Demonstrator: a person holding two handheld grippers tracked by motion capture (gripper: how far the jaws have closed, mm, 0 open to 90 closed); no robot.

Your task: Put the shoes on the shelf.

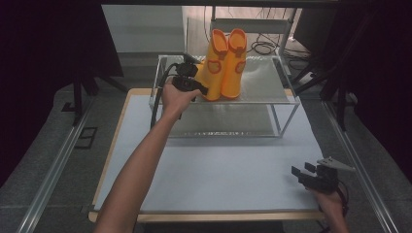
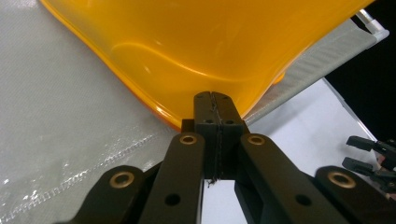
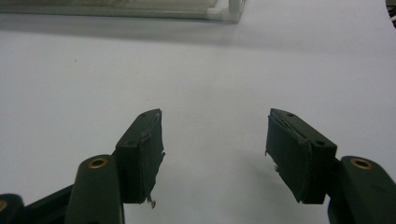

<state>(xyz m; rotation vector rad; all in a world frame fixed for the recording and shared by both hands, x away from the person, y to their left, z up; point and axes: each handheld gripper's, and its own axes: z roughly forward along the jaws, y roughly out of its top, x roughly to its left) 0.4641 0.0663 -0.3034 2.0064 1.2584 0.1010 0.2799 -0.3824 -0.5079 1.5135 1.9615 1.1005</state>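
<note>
Left gripper view: my left hand-held gripper [image 2: 215, 100] is pressed together, empty, nudging the orange boots [image 1: 224, 65] on the rack [image 1: 262, 92]. They look light, slick, pliable; I'd pinch a cuff. Right hand-held gripper [image 3: 212, 154] gapes.

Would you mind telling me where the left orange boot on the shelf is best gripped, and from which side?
I'd take the left boot by the top rim of its shaft, coming from above. It stands upright on the shelf with its opening facing up, so the thin rim fits between claw pads. The right boot stands close against it, so the outer, left side of the rim looks freer. The left claw is shut beside it.
</note>
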